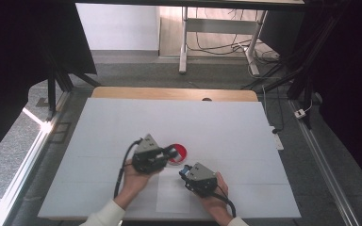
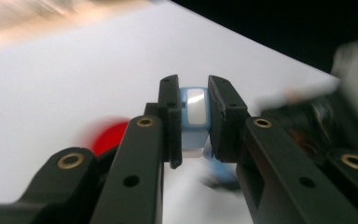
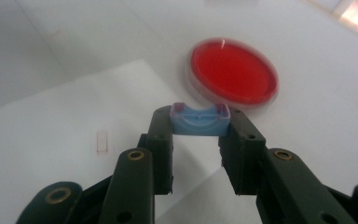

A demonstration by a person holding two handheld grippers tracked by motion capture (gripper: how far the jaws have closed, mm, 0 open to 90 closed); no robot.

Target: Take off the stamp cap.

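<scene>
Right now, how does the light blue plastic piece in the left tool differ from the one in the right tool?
The left tool's light blue plastic piece carries a glossy white panel and stands tall and narrow between the jaws. The right tool's light blue plastic piece is an open, trough-like shell lying wide across the jaws. Both are clamped at the jaw tips.

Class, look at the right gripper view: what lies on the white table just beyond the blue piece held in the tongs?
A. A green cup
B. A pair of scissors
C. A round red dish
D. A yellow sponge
C: a round red dish lies on the white table just past the blue piece clamped in the right tongs.
</scene>
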